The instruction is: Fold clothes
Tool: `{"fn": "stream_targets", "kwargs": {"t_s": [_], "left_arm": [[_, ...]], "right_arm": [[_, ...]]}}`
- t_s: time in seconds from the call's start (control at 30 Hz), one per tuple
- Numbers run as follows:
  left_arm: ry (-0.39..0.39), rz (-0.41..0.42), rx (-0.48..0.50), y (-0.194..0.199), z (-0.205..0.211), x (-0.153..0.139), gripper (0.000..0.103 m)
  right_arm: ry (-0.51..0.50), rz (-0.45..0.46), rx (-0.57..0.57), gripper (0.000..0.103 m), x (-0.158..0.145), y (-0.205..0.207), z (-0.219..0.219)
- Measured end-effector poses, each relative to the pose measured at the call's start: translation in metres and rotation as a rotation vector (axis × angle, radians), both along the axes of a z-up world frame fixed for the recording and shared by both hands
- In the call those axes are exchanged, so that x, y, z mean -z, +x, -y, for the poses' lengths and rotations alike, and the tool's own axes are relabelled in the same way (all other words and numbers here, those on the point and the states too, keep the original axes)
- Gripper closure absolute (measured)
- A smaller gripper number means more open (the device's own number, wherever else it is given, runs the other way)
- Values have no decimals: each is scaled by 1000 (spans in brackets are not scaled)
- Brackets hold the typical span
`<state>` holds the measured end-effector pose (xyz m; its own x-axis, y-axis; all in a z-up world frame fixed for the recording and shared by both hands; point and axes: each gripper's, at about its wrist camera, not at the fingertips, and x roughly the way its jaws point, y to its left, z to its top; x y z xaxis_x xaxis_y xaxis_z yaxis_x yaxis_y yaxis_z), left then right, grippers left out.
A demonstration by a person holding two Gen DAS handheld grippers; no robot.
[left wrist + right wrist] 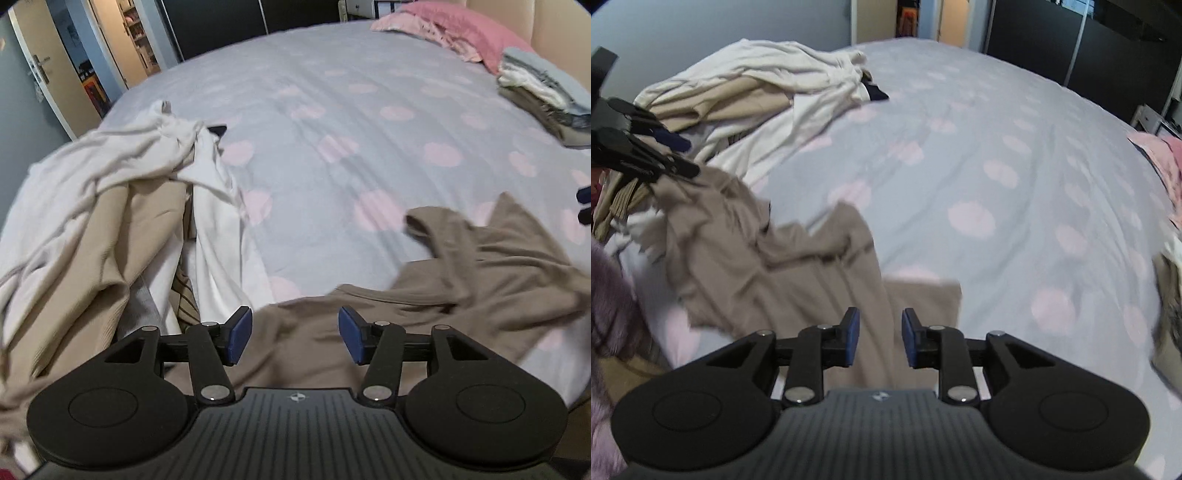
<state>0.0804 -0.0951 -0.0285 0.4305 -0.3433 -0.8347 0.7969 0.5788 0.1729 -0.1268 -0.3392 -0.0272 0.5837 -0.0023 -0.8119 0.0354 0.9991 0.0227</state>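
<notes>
Honestly we're midway: folded stack (pixel 546 92) at bed's (pixel 332 110) far corner, crumpled taupe garment (pixel 480 273) and heaped pale clothes (pixel 92 192) left; left gripper (pixel 295 336) and right gripper (pixel 880 341) both spread, empty.

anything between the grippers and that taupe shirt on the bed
Nothing visible does. The crumpled taupe fabric shirt lies directly under the open left gripper and open right gripper; the pile of white and beige clothes sits off to the left.

L gripper (pixel 295 334) jaws wide; R gripper (pixel 878 338) half-parted.
</notes>
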Motion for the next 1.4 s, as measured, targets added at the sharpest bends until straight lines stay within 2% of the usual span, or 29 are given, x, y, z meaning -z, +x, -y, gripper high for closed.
{"fn": "stream_targets", "kwargs": {"t_s": [0.13, 0.23, 0.47, 0.6, 0.63, 0.67, 0.7, 0.73, 0.77, 0.83, 0.9, 1.0, 1.2, 1.3, 1.4], "left_arm": [[55, -16, 18, 24, 2, 31, 53], [105, -23, 37, 36, 2, 53, 53], [151, -26, 74, 44, 6, 78, 48], [170, -11, 89, 42, 13, 86, 43], [176, -3, 100, 41, 15, 88, 43], [182, -1, 105, 41, 16, 88, 50], [185, 0, 105, 41, 17, 87, 57], [182, 0, 92, 43, 17, 85, 75], [175, -4, 77, 45, 17, 82, 83], [118, -42, 36, 49, 14, 72, 100], [53, -39, -7, 49, 11, 59, 100], [-41, 56, -51, 38, 8, 30, 101], [-286, 180, -172, 25, -6, -44, 101], [-433, 222, -176, 15, -8, -79, 101], [-533, 256, -112, -5, 2, -107, 101]], "right_arm": [[6, 34, -35, 72, 5, 37, 3], [22, 15, -50, 71, 24, 66, 2], [-13, -28, -39, 71, 71, 124, 8], [168, -86, -22, 70, 88, 140, 10], [160, -91, -34, 71, 90, 140, 4], [152, -95, -47, 71, 92, 139, -2], [127, -93, -58, 77, 93, 137, -9], [131, -90, -69, 93, 92, 135, -10], [136, -86, -79, 97, 90, 133, -12], [116, -59, -57, 98, 80, 129, -13], [82, -17, -22, 99, 67, 121, -7], [42, 54, 56, 99, 43, 108, 4], [-65, 228, 233, 99, -15, 62, 34], [-116, 328, 338, 99, -49, 31, 52], [-173, 438, 426, 100, -84, -6, 63]]}}
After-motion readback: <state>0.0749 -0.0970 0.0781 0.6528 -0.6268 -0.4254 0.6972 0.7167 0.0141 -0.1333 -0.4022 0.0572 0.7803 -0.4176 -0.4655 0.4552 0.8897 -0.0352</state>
